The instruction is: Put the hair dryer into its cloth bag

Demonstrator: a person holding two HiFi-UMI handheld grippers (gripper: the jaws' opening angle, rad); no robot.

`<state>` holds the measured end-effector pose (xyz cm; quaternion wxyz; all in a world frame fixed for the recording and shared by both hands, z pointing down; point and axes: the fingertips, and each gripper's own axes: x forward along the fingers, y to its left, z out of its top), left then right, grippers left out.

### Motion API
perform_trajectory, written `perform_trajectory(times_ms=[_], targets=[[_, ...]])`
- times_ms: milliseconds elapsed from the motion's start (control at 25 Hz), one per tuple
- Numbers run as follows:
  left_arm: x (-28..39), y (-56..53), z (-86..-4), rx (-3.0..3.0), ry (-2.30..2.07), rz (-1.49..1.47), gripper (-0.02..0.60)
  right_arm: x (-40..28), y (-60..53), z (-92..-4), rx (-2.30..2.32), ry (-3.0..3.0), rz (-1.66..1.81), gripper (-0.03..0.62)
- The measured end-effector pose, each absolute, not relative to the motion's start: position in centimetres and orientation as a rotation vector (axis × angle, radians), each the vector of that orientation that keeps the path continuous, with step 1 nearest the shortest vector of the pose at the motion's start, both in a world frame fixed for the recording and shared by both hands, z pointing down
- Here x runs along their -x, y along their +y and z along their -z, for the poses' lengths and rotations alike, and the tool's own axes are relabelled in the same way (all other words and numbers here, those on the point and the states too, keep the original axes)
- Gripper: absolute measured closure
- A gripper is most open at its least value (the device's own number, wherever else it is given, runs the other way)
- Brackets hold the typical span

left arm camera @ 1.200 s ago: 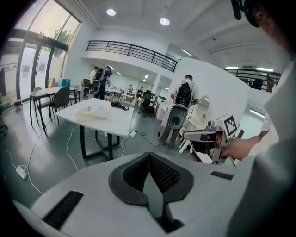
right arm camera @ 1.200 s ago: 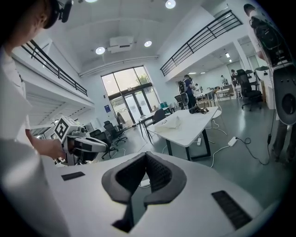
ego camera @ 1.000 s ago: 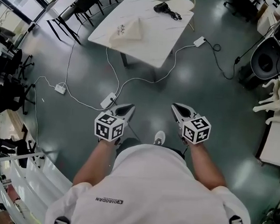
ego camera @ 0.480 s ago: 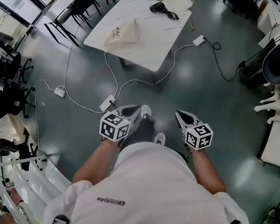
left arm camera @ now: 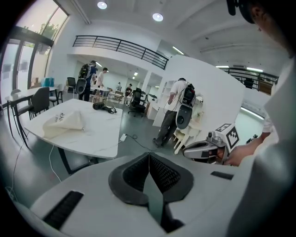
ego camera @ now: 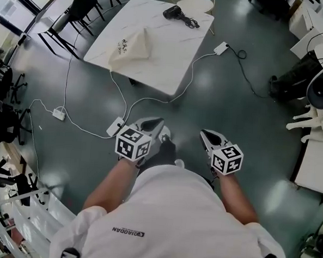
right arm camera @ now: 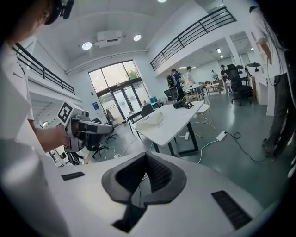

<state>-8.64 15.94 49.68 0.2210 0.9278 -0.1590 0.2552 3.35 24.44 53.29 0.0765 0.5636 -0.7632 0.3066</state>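
Since a second ago the white table has slid down and to the left in the head view, and the person's light shoe now shows just beside the left gripper. That gripper and the right gripper have kept their places in front of the white-shirted torso, well apart from each other and well short of the table.

Both grippers are clenched on nothing: in each gripper view the dark ribbed pads meet along one thin seam, with only floor and table beyond them.

The hair dryer lies by the tabletop's far edge, a small black shape whose form is hard to make out, with its cord bunched beside it toward the far right corner. The cloth bag, cream and rumpled, lies by the left edge, well apart from the dryer. The dark print on the bag is too small to read.

The tabletop's far corner nearly meets the top of the picture, and a round pale seat behind it is cut off there. The person's torso hides the legs and the floor below the grippers. A white power strip lies on the floor just left of the left gripper, and its cable runs under the table's near corner out of sight. In the left gripper view the right gripper is partly cut off by the person's shirt at the right edge.
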Motion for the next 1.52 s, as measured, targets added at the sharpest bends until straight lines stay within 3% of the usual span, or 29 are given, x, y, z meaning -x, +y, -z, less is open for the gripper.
perform_trajectory(times_ms=[760, 1520], targets=[[6.8, -8.2, -49.2, -2.600, -0.463, -0.627, 0.552, -4.9, 0.3, -50.8, -1.681, -2.271, -0.821, 0.572], [7.3, -17.2, -50.9, -2.562, -0.543, -0.588, 0.552, -7.3, -10.1, -50.1, -1.607, -2.239, -0.732, 0.572]])
